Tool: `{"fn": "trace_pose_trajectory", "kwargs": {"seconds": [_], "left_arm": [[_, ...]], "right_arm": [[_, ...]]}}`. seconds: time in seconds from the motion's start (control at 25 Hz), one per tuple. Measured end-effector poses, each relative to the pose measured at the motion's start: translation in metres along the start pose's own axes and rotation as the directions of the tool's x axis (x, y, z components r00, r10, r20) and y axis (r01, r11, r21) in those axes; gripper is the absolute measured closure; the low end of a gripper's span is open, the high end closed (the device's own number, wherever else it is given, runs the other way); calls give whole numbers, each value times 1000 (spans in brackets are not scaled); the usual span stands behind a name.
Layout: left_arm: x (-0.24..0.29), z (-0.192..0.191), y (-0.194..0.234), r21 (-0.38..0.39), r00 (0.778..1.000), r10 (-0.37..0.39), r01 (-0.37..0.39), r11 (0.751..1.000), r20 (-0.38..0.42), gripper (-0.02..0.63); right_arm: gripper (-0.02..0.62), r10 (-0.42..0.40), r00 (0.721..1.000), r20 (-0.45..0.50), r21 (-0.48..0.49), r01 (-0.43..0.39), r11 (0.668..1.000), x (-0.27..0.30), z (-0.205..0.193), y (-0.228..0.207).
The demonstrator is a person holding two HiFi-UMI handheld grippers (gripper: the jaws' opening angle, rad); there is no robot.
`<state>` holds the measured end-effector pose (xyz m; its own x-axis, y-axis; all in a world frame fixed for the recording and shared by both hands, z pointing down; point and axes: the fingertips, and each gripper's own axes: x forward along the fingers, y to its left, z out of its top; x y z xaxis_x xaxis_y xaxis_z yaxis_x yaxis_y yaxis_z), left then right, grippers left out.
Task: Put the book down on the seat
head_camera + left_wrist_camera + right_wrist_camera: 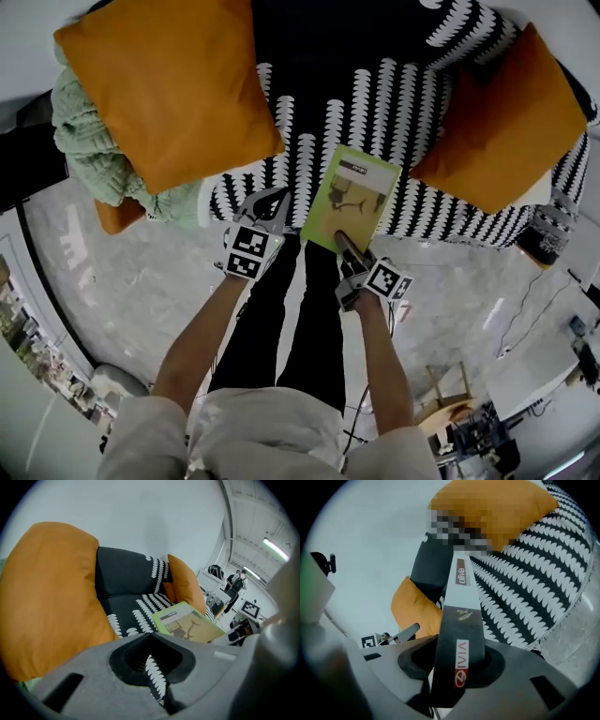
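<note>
A thin book (354,197) with a green and tan cover hangs over the front part of the black seat with white scallop print (375,84). Its near end sticks out past the seat's front edge. My right gripper (345,246) is shut on that near end. In the right gripper view the book (459,620) stands edge-on between the jaws of the right gripper (457,667). To the book's left, my left gripper (272,208) is at the seat's front edge, shut, holding nothing. The left gripper view shows the book (190,623) to the right, above the seat (126,606).
A large orange cushion (169,84) leans at the seat's left and another orange cushion (502,122) at its right. A green knitted blanket (89,141) lies under the left cushion. The person's legs stand on the marble floor (122,281) before the seat.
</note>
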<state>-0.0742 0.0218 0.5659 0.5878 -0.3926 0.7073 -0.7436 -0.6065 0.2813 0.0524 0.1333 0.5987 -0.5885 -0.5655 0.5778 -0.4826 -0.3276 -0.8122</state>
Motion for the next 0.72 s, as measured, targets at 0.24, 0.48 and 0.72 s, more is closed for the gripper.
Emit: {"fn": "trace_pose_trajectory", "kwargs": {"seconds": [0.24,0.48,0.72], "left_arm": [[18,-18,9,-14,1000,-2,2,1000,-17,597],[32,-35,18,-43,1000,9,-11,999,-29,597],[42,-39,19,-54,1000,5,-7,999,-28,597]], "right_arm": [[446,73,997,-15,-3,-73,997,44,19,-2],[446,203,979,-37,-26,-204,979,87,35,10],[446,284,958,-42,-2,-284,959,115,51,16]]}}
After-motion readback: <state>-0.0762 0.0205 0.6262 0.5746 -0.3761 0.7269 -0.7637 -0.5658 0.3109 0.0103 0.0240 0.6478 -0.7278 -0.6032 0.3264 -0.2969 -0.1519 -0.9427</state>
